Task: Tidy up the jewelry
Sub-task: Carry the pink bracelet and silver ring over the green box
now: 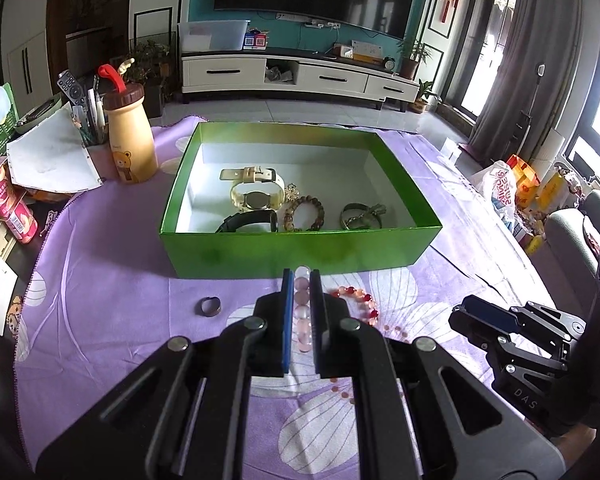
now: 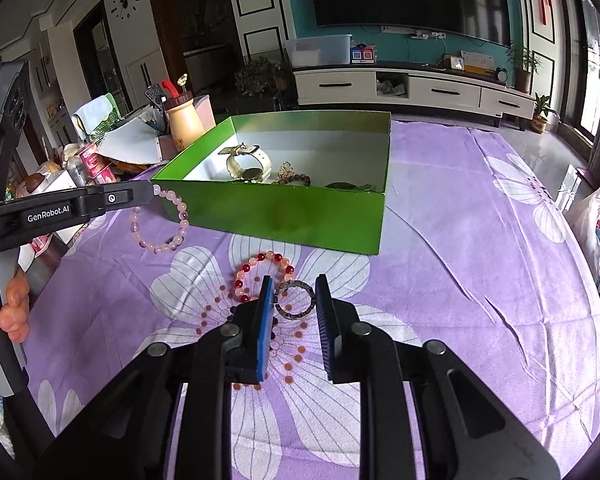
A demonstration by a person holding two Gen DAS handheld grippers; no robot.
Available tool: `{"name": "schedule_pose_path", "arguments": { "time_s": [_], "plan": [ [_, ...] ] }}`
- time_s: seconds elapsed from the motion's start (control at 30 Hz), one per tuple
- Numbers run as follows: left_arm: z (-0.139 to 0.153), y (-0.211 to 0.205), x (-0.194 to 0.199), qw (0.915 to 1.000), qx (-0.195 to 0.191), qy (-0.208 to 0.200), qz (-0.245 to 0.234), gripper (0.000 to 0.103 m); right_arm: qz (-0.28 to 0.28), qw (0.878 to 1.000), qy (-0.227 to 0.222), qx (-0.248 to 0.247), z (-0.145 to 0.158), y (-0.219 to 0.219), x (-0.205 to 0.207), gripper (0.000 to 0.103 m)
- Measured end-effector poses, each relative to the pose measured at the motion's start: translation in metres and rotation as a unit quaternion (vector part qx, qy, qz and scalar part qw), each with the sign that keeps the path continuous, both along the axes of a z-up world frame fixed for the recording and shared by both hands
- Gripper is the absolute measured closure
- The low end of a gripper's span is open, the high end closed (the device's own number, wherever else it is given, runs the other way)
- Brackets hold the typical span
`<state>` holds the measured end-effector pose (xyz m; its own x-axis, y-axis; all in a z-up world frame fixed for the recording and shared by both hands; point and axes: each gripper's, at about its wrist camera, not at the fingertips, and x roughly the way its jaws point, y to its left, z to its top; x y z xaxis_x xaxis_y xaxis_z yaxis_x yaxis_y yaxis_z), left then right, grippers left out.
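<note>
The left gripper (image 1: 302,280) has its jaws closed on a pale pink translucent bead bracelet (image 2: 162,220), which hangs as a loose loop above the purple flowered tabletop (image 2: 460,240), just before the box. It looks light and limp, its beads smooth and probably slippery, so a pinch across the strand seems best. The right gripper (image 2: 292,296) has its jaws parted and empty around a dark patterned band ring (image 2: 295,298): stiff, small, best taken across its rim. Beside it lies one red and peach bead bracelet (image 2: 266,266); another dark metal ring (image 1: 209,306) lies apart. Beyond, the open green cardboard box (image 1: 300,248) holds two watches, one brown bead bracelet and what looks like one metal bangle.
</note>
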<state>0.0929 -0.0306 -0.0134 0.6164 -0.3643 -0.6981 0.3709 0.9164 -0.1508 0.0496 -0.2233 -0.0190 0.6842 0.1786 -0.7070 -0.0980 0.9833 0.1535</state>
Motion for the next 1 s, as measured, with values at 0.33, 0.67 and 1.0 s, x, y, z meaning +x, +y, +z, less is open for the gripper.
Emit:
{"name": "schedule_pose_path", "arguments": {
  "time_s": [0.33,0.67,1.0],
  "plan": [
    [0.007,-0.005,0.008,1.0,-0.005,-0.003,-0.007,0.096,0.0,1.0,-0.01,0.0,0.011,-0.002,0.008,0.082],
    [0.027,-0.019,0.026,0.9996,-0.019,-0.017,-0.016,0.096,-0.008,0.999,-0.035,-0.002,0.034,-0.008,0.029,0.082],
    [0.046,-0.038,0.051,0.9992,-0.023,-0.025,-0.019,0.096,-0.005,0.999,-0.049,-0.004,0.046,-0.01,0.047,0.082]
  ]
}}
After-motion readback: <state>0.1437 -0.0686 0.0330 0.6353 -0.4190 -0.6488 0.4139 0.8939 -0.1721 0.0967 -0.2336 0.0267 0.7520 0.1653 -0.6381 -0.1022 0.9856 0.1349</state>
